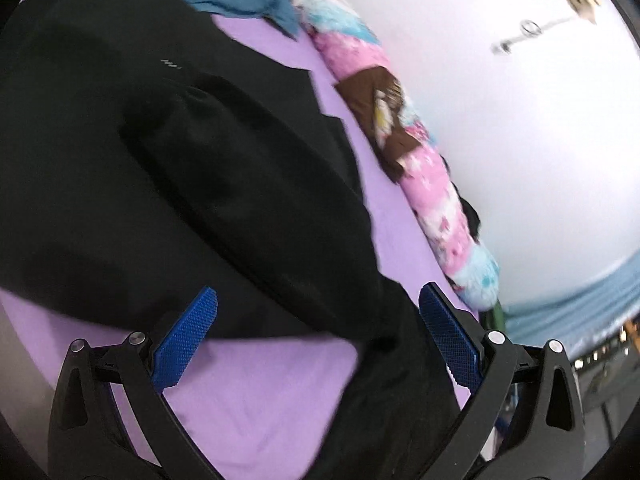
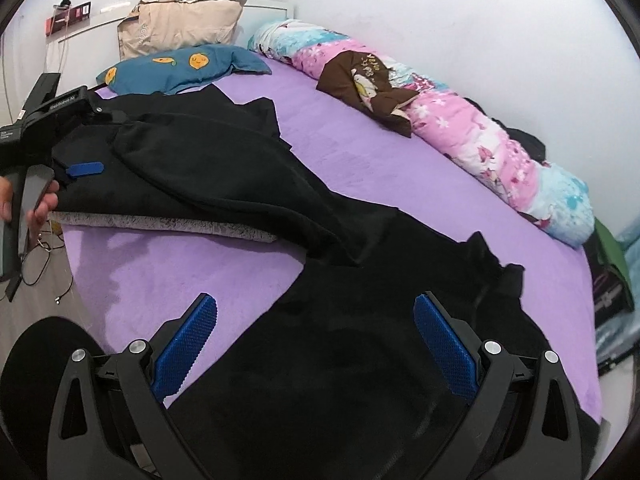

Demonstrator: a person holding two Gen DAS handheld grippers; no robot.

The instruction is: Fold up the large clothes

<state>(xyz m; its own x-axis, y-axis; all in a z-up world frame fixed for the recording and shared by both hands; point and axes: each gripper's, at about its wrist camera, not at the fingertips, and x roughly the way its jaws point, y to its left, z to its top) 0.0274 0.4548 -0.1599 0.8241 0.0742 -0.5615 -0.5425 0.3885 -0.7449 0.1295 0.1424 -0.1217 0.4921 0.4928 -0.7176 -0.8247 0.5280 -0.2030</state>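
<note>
Black garment (image 2: 248, 184) spread on the purple bed (image 2: 360, 152).
Left gripper (image 1: 318, 312) and right gripper (image 2: 316, 316) hover over it, fingers apart, gripping nothing.

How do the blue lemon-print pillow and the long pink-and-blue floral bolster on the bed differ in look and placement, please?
The blue pillow is flat, teal, and printed with yellow lemon faces; the floral bolster is a long plump roll in pink and light blue. The pillow lies at the head of the bed, touching the black garment; the bolster runs along the wall with a brown cloth draped over it. Both rest on the purple sheet.
</note>
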